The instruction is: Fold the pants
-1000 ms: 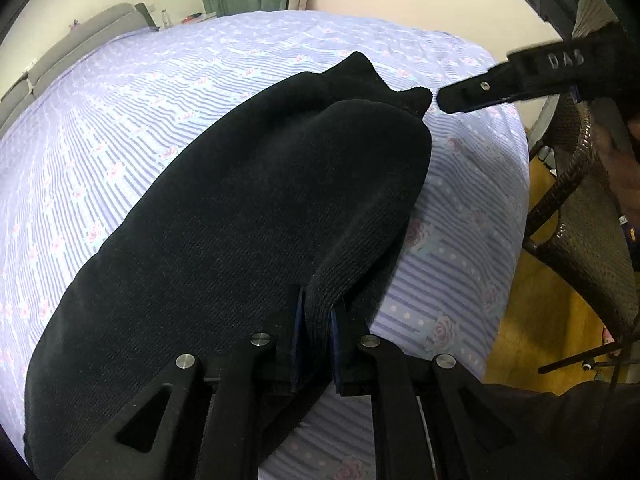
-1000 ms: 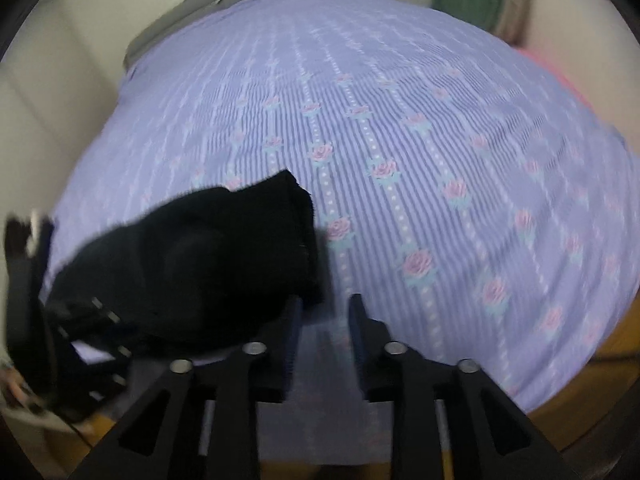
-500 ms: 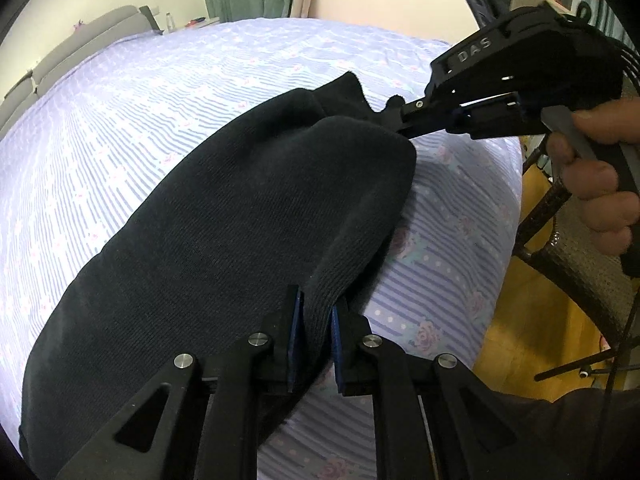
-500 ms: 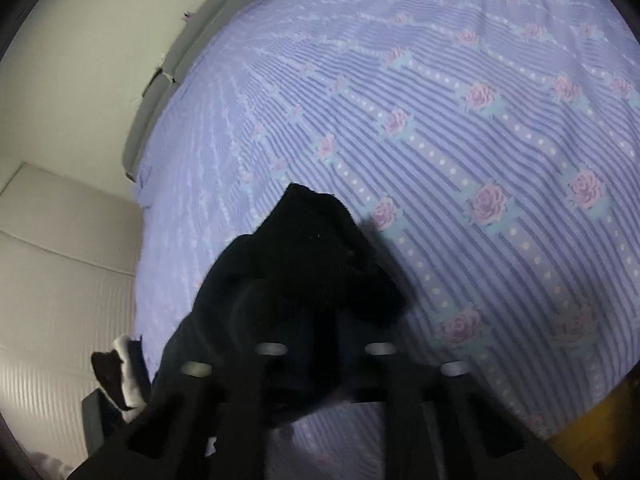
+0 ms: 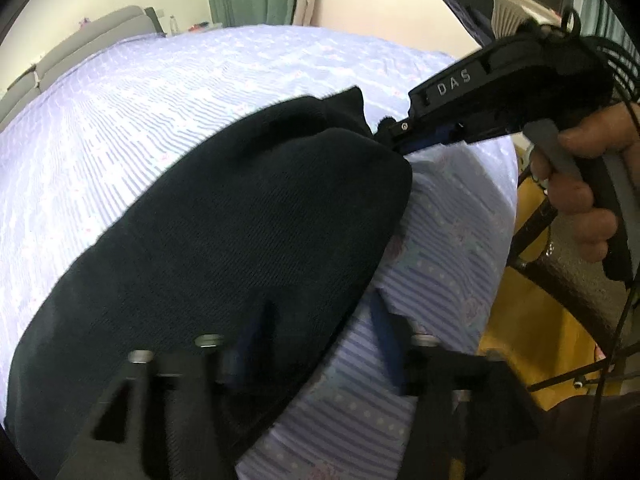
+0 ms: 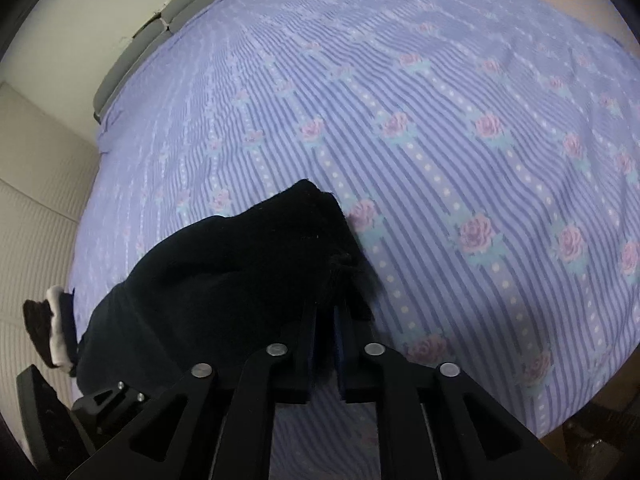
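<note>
The black pants (image 5: 240, 220) lie in a soft pile on the bed (image 5: 160, 92), near its edge. The bed has a purple sheet with stripes and little roses.

The right gripper (image 6: 325, 312) has its jaws pressed tight on a corner of the pants. You can see a bit of black cloth pinched between the two fingers. In the left view, the same gripper (image 5: 394, 136) bites the far corner of the cloth.

The left gripper (image 5: 316, 340) has its jaws wide apart. The near edge of the pants lies between them, but they do not hold it. This view is a bit blurry down low.

The step in hand looks like getting both corners held. To do it well, the left gripper should slide onto the near edge and close on both layers. The right one should hold firm and not tug, so the cloth does not slip. Then both can lift and pull the pants flat.
</note>
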Demonstrator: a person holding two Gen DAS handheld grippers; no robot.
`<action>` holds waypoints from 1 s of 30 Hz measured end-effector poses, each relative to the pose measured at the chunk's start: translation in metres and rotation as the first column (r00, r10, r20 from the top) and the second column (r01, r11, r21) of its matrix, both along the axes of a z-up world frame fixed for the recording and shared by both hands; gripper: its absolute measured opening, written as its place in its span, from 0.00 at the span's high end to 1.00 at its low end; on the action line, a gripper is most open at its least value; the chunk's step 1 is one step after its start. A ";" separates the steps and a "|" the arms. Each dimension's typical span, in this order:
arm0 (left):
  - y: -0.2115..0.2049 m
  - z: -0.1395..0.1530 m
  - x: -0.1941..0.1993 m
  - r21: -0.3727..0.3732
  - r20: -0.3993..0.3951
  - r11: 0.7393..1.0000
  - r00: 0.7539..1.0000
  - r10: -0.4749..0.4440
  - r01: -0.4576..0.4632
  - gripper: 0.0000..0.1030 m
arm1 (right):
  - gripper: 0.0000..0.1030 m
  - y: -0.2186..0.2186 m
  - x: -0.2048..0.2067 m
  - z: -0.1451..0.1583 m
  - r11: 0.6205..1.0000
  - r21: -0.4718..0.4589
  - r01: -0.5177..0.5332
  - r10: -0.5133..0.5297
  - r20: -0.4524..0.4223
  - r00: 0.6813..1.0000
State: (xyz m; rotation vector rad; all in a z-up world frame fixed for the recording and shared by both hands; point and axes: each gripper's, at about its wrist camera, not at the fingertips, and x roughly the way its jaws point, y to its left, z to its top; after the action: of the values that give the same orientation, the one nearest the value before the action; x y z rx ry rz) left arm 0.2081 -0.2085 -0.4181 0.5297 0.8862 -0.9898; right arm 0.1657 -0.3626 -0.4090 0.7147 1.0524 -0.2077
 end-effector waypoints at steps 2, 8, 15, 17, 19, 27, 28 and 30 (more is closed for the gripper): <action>0.004 0.005 -0.001 -0.014 -0.017 1.000 1.000 -0.001 0.001 0.43 | 0.67 -0.003 -0.005 0.003 1.000 -0.019 0.022 -0.022 -0.008 1.000; 0.024 0.034 -0.002 -0.070 -0.030 0.997 0.999 0.042 -0.044 0.41 | 0.42 0.006 -0.016 0.033 0.987 -0.154 0.037 -0.042 -0.029 0.999; 0.077 0.078 0.015 -0.132 -0.008 0.976 0.985 0.172 -0.172 0.35 | 0.36 0.057 -0.016 0.090 0.930 -0.362 -0.060 0.067 0.009 0.998; 0.094 0.086 0.019 -0.137 0.010 0.965 0.974 0.227 -0.224 0.34 | 0.36 0.078 -0.009 0.103 0.906 -0.415 -0.086 0.105 0.024 0.994; 0.116 0.092 0.026 -0.137 0.021 0.948 0.956 0.292 -0.286 0.34 | 0.36 0.094 -0.005 0.110 0.893 -0.440 -0.099 0.129 0.038 0.991; 0.215 0.091 0.058 -0.095 0.059 0.819 0.818 0.573 -0.566 0.33 | 0.36 0.182 0.028 0.125 0.854 -0.474 -0.215 0.280 0.070 0.957; 0.222 0.089 0.060 -0.094 0.059 0.804 0.803 0.593 -0.587 0.33 | 0.36 0.190 0.031 0.127 0.850 -0.475 -0.229 0.297 0.072 0.952; 0.239 0.088 0.064 -0.096 0.057 0.775 0.774 0.631 -0.625 0.33 | 0.36 0.214 0.038 0.129 0.835 -0.482 -0.265 0.342 0.078 0.937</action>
State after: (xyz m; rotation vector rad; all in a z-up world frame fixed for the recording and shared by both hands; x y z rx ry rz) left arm 0.2716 0.0305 -0.3306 0.1780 0.8613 -0.3726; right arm 0.2036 -0.1486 -0.2798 0.1179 0.8986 -0.1157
